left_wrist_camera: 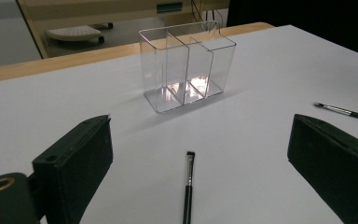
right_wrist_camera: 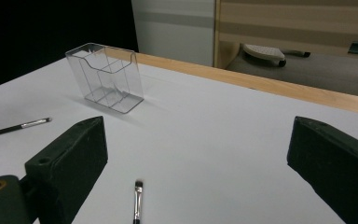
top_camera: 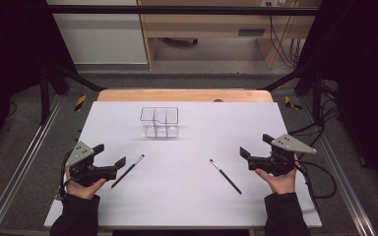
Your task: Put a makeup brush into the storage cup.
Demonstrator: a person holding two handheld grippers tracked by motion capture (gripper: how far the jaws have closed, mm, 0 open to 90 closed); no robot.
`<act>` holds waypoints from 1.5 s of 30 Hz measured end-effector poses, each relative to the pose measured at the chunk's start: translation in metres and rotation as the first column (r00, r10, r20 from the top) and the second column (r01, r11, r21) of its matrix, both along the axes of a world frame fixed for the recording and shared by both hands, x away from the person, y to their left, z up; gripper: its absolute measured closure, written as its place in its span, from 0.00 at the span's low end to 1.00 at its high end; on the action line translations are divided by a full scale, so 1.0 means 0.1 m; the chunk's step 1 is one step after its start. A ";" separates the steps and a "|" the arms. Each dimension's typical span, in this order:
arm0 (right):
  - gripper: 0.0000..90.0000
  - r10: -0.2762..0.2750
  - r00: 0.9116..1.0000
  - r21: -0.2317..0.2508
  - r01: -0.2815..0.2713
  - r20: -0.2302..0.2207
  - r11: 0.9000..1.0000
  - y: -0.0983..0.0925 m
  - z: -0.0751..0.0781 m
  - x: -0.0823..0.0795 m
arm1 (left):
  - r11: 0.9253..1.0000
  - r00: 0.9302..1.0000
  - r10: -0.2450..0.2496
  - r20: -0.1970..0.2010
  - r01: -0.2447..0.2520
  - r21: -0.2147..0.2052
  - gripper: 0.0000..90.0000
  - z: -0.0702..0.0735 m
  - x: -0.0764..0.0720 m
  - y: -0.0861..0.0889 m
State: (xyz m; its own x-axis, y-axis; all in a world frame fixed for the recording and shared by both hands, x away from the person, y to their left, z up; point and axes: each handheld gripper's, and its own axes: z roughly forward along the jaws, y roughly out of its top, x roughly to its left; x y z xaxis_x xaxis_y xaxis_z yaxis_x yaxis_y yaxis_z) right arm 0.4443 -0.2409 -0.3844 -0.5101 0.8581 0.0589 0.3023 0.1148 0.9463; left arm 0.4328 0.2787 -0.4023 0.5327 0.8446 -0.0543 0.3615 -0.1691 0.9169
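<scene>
Approach step, nothing gripped: left gripper (top_camera: 109,156) and right gripper (top_camera: 252,146) hover with fingers spread, one makeup brush (top_camera: 128,170) before each (the other (top_camera: 225,176)) flat on the white surface (top_camera: 187,206), clear organizer (top_camera: 159,121) beyond; next, lower and pinch a handle.

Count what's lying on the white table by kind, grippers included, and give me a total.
Brushes: 2, left brush and right brush
Clear organizer: 1
Grippers: 2, left gripper and right gripper, both open, holding nothing
Total: 5
</scene>
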 end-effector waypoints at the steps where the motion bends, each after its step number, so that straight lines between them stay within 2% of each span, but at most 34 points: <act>1: 0.06 -0.001 1.000 0.004 0.001 -0.003 1.000 -0.01 0.01 0.00 | 1.000 1.000 0.001 0.002 -0.001 0.002 0.06 0.00 0.00 -0.01; 6: 0.06 -0.009 1.000 0.003 0.009 -0.024 1.000 -0.04 0.03 0.00 | 1.000 1.000 0.000 0.006 0.000 0.006 0.07 -0.03 -0.02 -0.04; 13: 0.06 -0.030 0.999 -0.019 0.029 -0.036 0.999 -0.05 0.04 0.00 | 0.999 1.000 -0.010 -0.009 0.010 0.036 0.07 -0.06 -0.02 -0.07; 28: 0.09 -0.012 0.996 -0.103 0.003 -0.084 0.995 0.19 0.03 0.01 | 0.999 1.000 -0.015 -0.026 0.016 0.048 0.06 -0.09 -0.02 -0.12; 36: 0.11 -0.002 0.987 -0.186 -0.028 -0.161 0.982 0.35 -0.04 0.04 | 0.998 0.999 -0.023 -0.031 0.025 0.054 0.06 -0.10 -0.03 -0.15; 41: 0.11 0.026 0.981 -0.209 -0.067 -0.192 0.976 0.42 -0.08 0.05 | 0.997 0.999 -0.031 -0.038 0.033 0.063 0.06 -0.11 -0.02 -0.18; 45: 0.11 0.029 0.976 -0.225 -0.078 -0.216 0.971 0.46 -0.09 0.06 | 0.997 0.998 -0.036 -0.046 0.040 0.073 0.06 -0.13 -0.02 -0.21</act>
State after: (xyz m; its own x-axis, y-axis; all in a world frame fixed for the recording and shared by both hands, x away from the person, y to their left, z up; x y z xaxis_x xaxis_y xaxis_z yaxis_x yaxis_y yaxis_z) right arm 0.4507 -0.1952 -0.3931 -0.5532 0.8326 -0.0266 0.4785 0.3438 0.8080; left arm 0.4311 0.2578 -0.4153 0.5629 0.8264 -0.0168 0.3934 -0.2500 0.8847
